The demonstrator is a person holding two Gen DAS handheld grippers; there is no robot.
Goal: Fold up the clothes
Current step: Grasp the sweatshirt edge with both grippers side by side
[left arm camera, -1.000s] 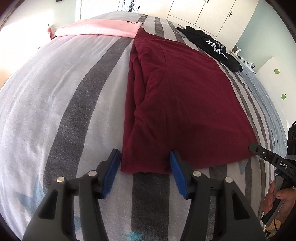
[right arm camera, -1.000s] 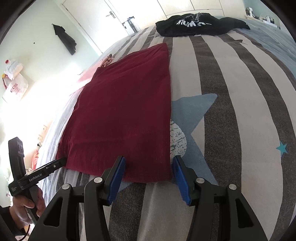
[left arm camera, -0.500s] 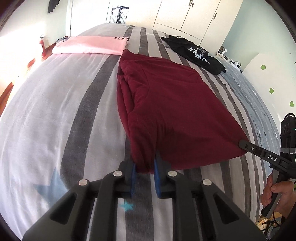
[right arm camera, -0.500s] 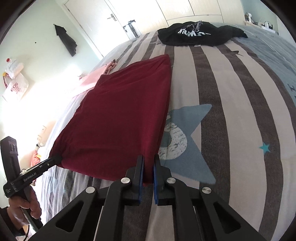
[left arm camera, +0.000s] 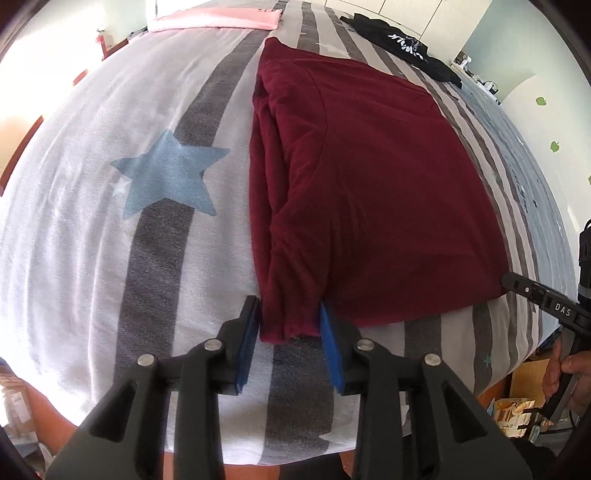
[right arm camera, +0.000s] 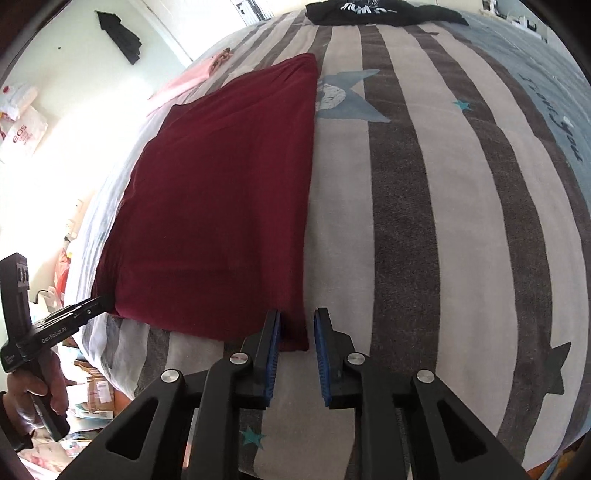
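Note:
A maroon garment (left arm camera: 388, 184) lies folded flat on the striped bedspread (left arm camera: 92, 221), its near hem toward me. My left gripper (left arm camera: 290, 325) straddles the near left corner; its jaws are opening, and the cloth lies slack between the blue pads. In the right wrist view the same garment (right arm camera: 221, 203) shows its near right corner between the pads of my right gripper (right arm camera: 297, 350), whose jaws are also opening, with a gap beside the right pad. Each view shows the other gripper, held in a hand, at the hem's far corner.
A pink garment (left arm camera: 218, 18) and a black printed one (left arm camera: 406, 44) lie at the far end of the bed. The bed's near edge runs just below the grippers. Boxes and bags (right arm camera: 92, 387) litter the floor beside the bed.
Both grippers shut on the near hem corners, drew the garment toward the bed's near edge, and now stand parted again. The cloth has dropped flat.

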